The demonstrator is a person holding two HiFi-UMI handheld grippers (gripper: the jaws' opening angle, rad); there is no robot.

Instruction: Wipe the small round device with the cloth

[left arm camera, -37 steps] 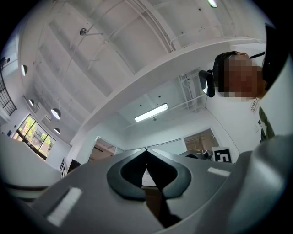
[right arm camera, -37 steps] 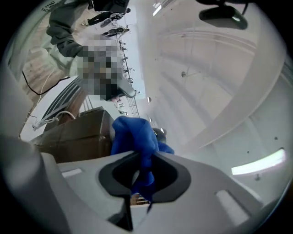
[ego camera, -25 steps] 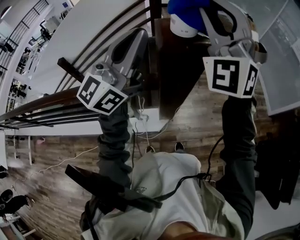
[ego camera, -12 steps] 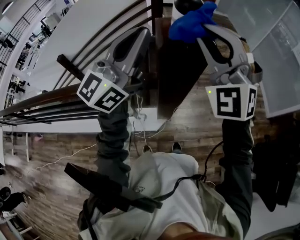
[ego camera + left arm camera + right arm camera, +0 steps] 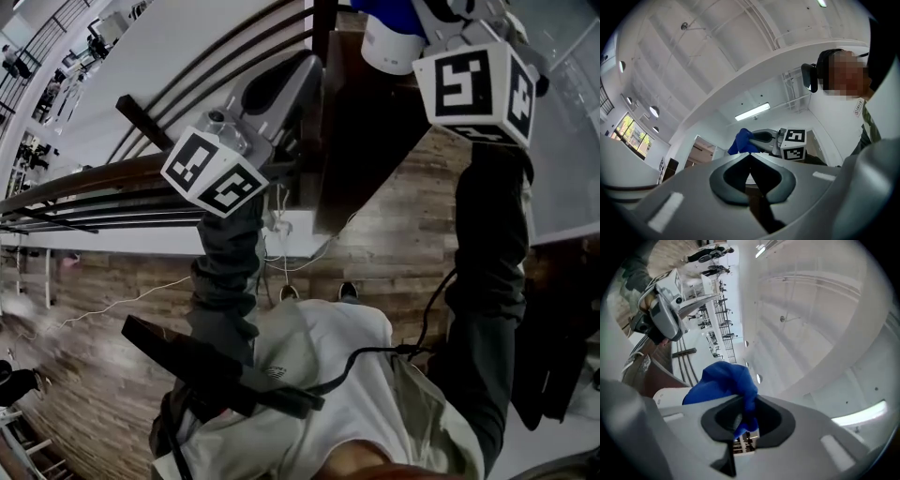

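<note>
The small round white device [image 5: 386, 45] sits on a dark wooden top [image 5: 361, 141] at the upper edge of the head view. In the right gripper view it shows as a white curve [image 5: 670, 397] under the cloth. My right gripper [image 5: 743, 423] is shut on the blue cloth [image 5: 725, 380], which bunches out past the jaws and hangs over the device. Only its marker cube [image 5: 476, 80] shows fully in the head view. My left gripper [image 5: 302, 67] is held left of the device, apart from it. Its jaws meet at the tips [image 5: 750, 154] with nothing between them.
Dark railing bars [image 5: 103, 192] run along the left beside a white wall surface. A grey panel [image 5: 572, 141] lies at the right. Far below are a wood floor [image 5: 394, 253] and loose white cables [image 5: 281, 239]. A black strap crosses the person's light shirt [image 5: 328, 384].
My right gripper has moved toward the top edge of the head view with the cloth, and the white device shows again below it. The left gripper has barely shifted.
</note>
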